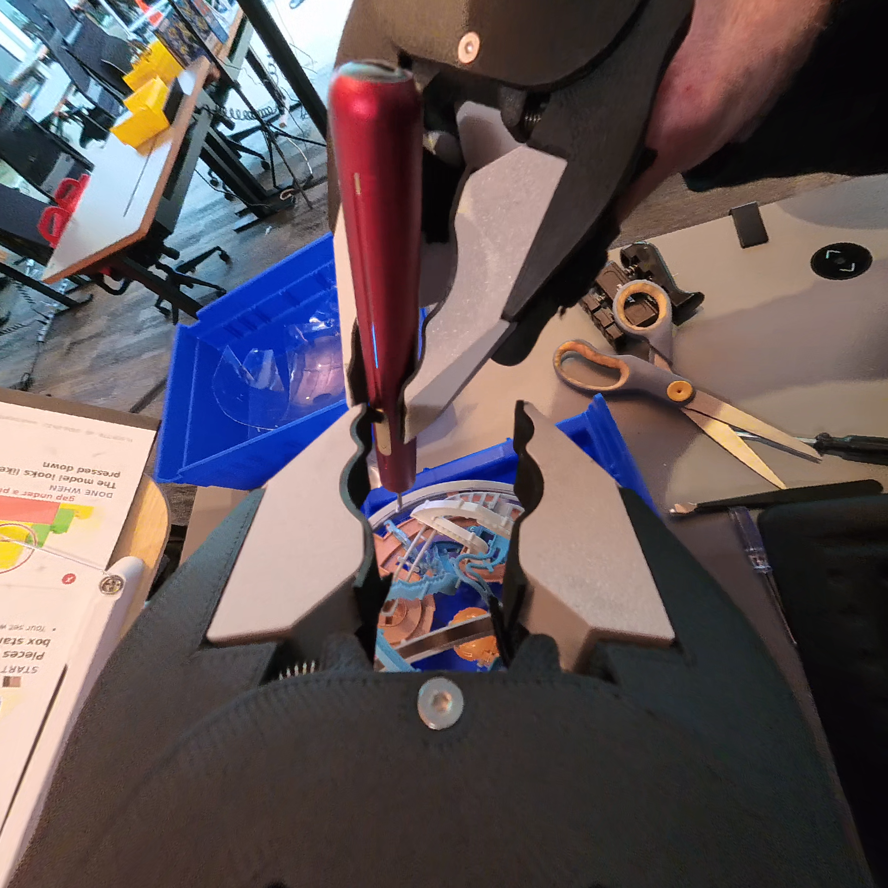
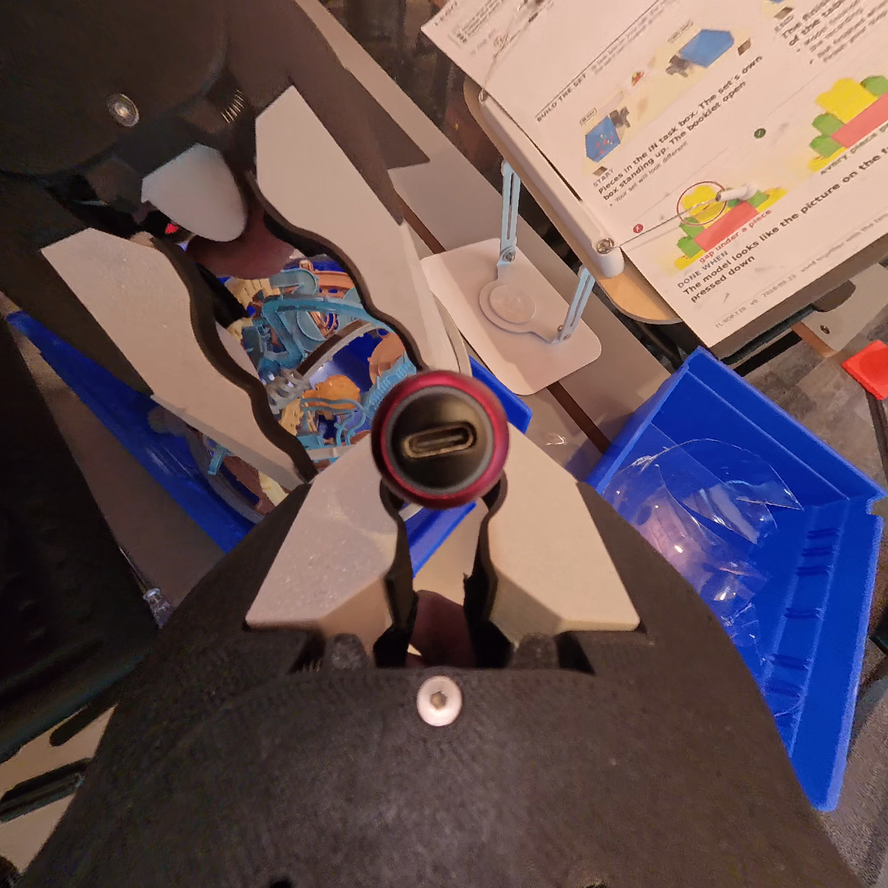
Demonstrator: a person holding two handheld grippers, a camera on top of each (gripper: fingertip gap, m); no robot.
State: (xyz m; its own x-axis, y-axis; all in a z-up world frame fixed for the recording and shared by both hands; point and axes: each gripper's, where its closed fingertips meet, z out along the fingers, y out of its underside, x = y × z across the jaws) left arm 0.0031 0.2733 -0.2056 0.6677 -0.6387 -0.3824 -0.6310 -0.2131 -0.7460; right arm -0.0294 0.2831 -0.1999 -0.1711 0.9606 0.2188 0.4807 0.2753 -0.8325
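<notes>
My right gripper is shut on a red electric screwdriver, seen end-on with its charging port facing the camera. In the left wrist view the right gripper holds the screwdriver nearly upright, and its thin bit touches the top of a many-coloured plastic model. The model sits in a blue bin. My left gripper has its jaws either side of the model, which fills the gap between them. The left gripper and the model also show in the right wrist view.
A second blue bin to the left holds a clear plastic dome. An instruction sheet stands on a white stand. Scissors and a black screwdriver lie on the table at the right. A person's hand holds the right gripper.
</notes>
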